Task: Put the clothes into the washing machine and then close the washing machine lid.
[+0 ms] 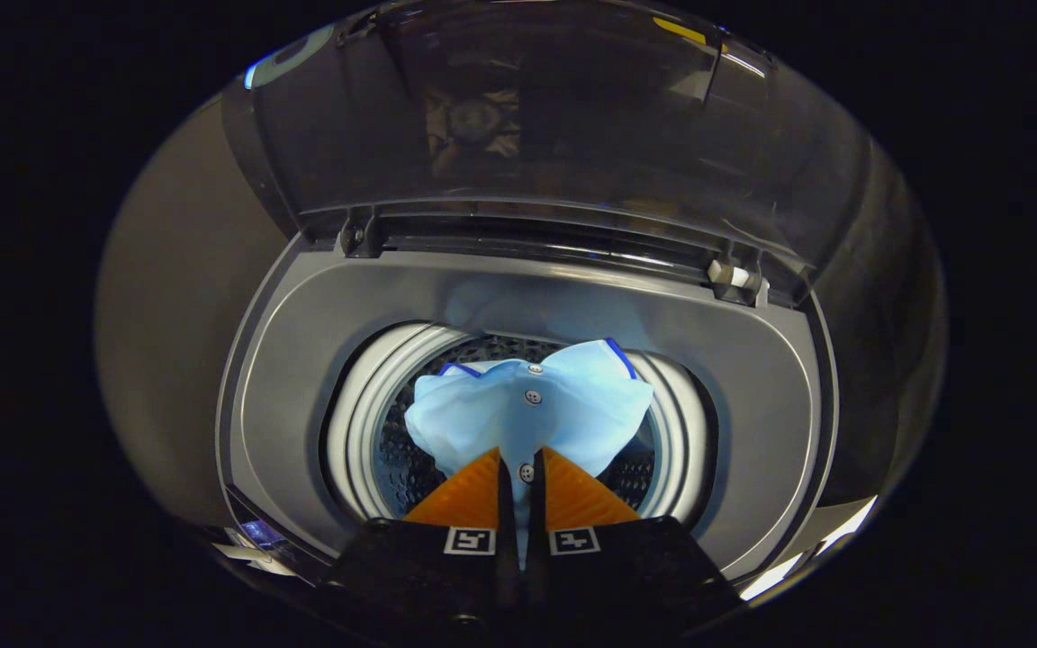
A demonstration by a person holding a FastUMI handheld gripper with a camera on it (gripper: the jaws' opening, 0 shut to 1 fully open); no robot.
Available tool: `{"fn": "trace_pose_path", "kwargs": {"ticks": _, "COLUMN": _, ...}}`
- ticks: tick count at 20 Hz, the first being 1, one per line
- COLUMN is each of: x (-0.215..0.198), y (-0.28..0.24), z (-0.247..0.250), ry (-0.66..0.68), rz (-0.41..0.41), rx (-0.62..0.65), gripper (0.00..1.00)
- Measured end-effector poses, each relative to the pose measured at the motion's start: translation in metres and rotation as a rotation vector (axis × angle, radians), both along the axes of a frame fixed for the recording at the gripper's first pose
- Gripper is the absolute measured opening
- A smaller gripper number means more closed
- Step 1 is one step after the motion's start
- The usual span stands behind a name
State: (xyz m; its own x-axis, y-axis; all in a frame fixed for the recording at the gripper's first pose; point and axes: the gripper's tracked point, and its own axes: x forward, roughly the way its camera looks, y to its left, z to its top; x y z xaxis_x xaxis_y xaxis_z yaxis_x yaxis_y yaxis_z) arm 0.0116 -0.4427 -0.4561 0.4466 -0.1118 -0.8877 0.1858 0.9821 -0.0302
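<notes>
My gripper pinches a pale blue buttoned shirt with dark blue trim above the open drum of a grey top-loading washing machine.

Both fingers press together on a thin strip of the shirt's button placket, and the rest bunches just ahead of them over the perforated metal drum. The tinted transparent lid stands raised beyond. I judge the risk is releasing too high: cloth could drape over the pale drum rim and jam the lid when I close it.
</notes>
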Motion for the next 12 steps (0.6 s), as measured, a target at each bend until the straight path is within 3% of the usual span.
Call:
{"fn": "trace_pose_path", "kwargs": {"ticks": 2, "x": -0.002, "y": 0.0, "z": -0.003, "ry": 0.015, "rz": -0.021, "rx": 0.011, "gripper": 0.12}}
{"fn": "trace_pose_path", "kwargs": {"ticks": 8, "x": 0.009, "y": -0.017, "z": 0.011, "ry": -0.06, "rz": -0.081, "rx": -0.043, "gripper": 1.0}}
{"fn": "trace_pose_path", "kwargs": {"ticks": 12, "x": 0.024, "y": -0.02, "z": 0.034, "ry": -0.179, "rz": -0.113, "rx": -0.063, "gripper": 1.0}}
